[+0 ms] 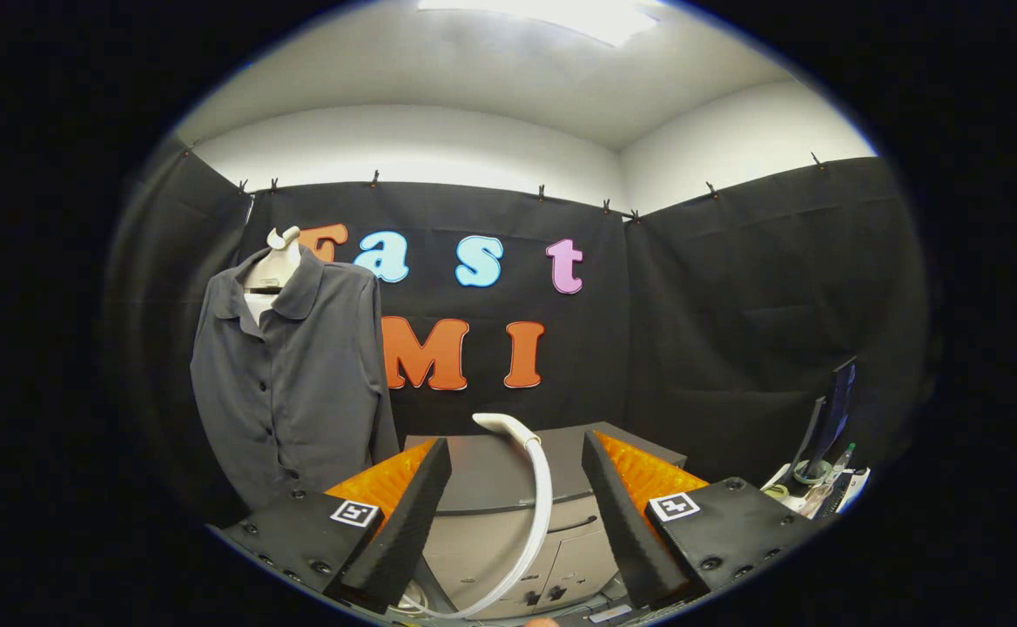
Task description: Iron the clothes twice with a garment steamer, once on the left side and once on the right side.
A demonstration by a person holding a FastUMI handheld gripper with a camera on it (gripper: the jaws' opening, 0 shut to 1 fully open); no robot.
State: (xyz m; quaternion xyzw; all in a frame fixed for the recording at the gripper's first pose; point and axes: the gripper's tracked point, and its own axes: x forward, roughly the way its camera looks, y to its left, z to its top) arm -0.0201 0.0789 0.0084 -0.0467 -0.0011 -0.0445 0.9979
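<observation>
A dark grey button-up shirt hangs on a pale mannequin form against the booth wall, beyond my left finger. The white garment steamer head with its curved hose rises between my two fingers, over a grey cabinet. The steamer's nozzle end sits near the cabinet's top, slightly ahead of the fingertips. My gripper is open, its fingers spread wide on either side of the hose without touching it.
The grey cabinet with drawers stands straight ahead below the wall. At the right, a small table holds a dark monitor, a bottle and small items. Black cloth walls close in the booth on all sides.
</observation>
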